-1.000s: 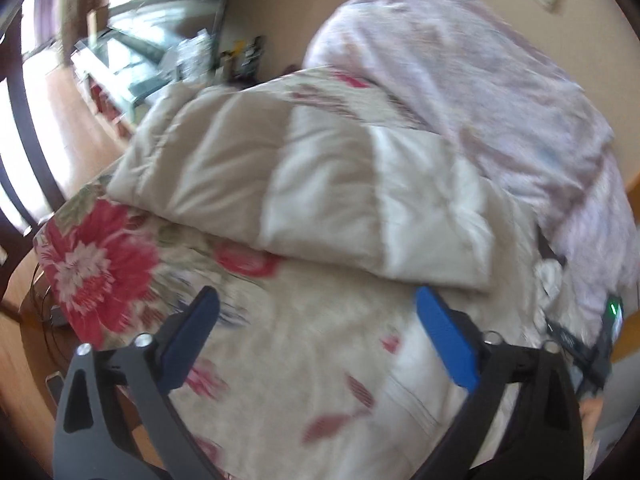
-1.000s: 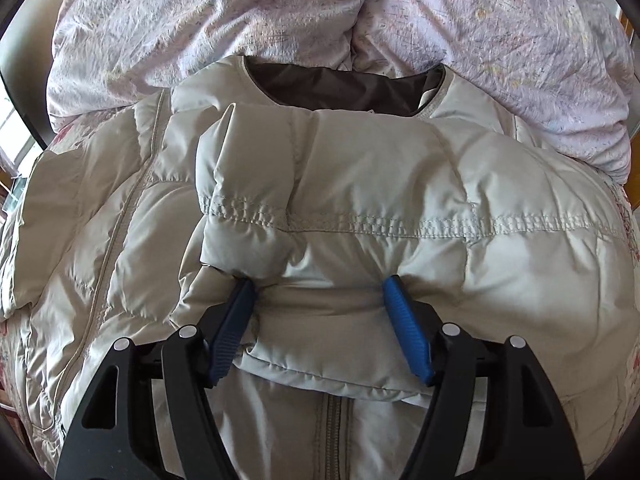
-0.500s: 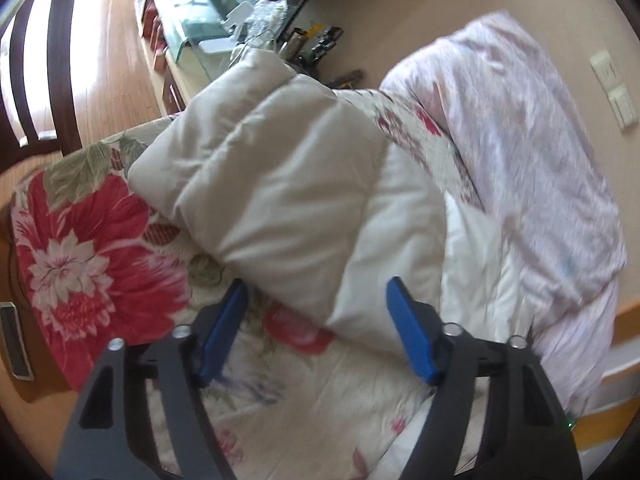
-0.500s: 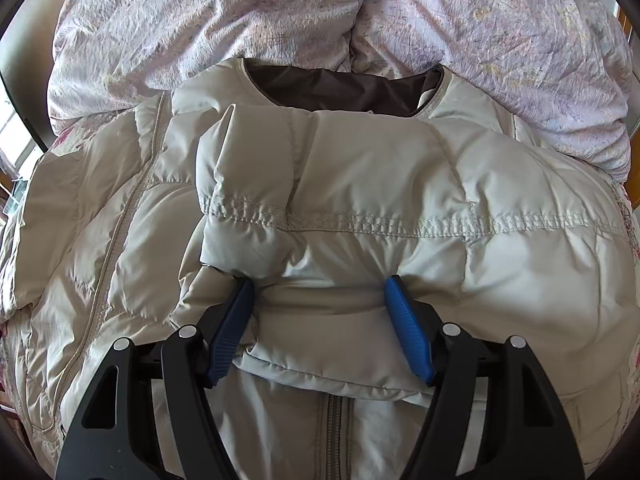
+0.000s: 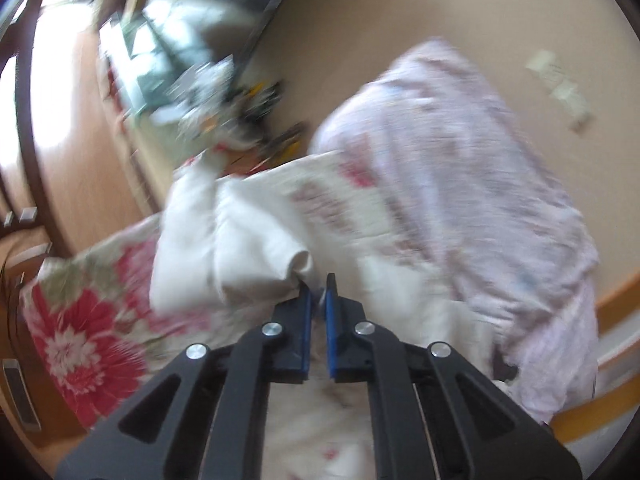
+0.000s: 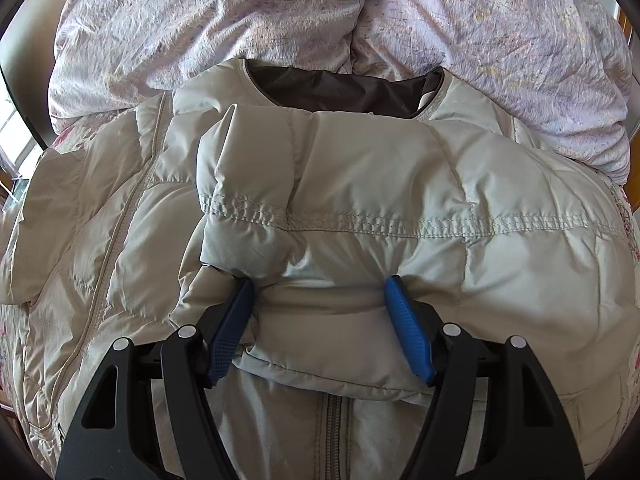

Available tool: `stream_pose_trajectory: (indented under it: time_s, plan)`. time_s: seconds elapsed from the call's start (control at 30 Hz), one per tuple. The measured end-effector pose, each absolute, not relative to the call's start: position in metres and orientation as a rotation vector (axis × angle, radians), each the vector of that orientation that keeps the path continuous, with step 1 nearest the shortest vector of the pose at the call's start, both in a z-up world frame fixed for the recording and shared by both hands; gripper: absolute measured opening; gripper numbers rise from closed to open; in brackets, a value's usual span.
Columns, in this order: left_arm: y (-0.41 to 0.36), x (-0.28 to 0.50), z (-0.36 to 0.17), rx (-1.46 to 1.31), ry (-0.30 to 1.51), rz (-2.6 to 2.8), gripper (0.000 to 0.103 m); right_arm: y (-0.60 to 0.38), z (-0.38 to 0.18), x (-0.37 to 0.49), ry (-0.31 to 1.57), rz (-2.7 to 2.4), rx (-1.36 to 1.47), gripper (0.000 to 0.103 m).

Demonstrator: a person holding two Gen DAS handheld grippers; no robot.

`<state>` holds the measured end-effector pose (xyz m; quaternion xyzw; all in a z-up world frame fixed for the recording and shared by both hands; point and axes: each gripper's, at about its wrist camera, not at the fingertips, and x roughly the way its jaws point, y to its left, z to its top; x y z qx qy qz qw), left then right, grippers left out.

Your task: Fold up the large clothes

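Item: puffer jacket (image 6: pixel 360 184), pale grey-beige, quilted, dark lining showing at the collar (image 6: pixel 344 88). Location: spread front-up on a bed, over a floral bedspread (image 5: pixel 80 320), its collar end just beside a heaped lilac duvet (image 6: pixel 200 20). One sleeve (image 6: pixel 328 240) lies folded across the chest.

Handling, as judged: light for its bulk, soft, springy; the padding is likely to puff back after a fold, and the smooth shell looks slippery. Best taken at cuffs, hems or stitched seams, where the layers are thin enough to pinch; the thick quilted panels would suit pressing down better than pinching.

Left hand-held gripper (image 5: pixel 318 288): jaws pressed together, pinching a small bunched bit of pale jacket fabric (image 5: pixel 296 262), apparently a sleeve or side edge; the view is motion-blurred.

Right hand-held gripper (image 6: pixel 320 292): jaws spread, straddling the folded sleeve near its cuff and resting on it; whether the pads squeeze it cannot be told.

Containers: none seen.
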<state>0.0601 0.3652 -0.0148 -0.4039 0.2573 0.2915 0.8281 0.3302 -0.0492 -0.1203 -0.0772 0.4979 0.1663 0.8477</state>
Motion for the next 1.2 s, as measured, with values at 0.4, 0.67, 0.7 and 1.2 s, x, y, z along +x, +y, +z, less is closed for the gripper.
stream_pose_trajectory:
  time_s: [0.4, 0.67, 0.7, 1.2]
  plan:
    - [0.199, 0.16, 0.094, -0.516, 0.494, 0.178, 0.005, -0.053, -0.117, 0.332, 1.059, 0.373, -0.147, 0.071]
    - [0.105, 0.214, 0.067, -0.434, 0.616, -0.042, 0.005, -0.102, -0.092, 0.316, 0.961, 0.297, -0.131, 0.071]
    - [0.093, 0.222, 0.061, -0.424, 0.637, -0.057, 0.005, -0.11, -0.088, 0.315, 0.946, 0.277, -0.132, 0.071]
    - [-0.014, 0.247, 0.014, -0.205, 0.753, -0.226, 0.051, -0.2, -0.072, 0.308, 0.849, 0.114, -0.076, 0.07]
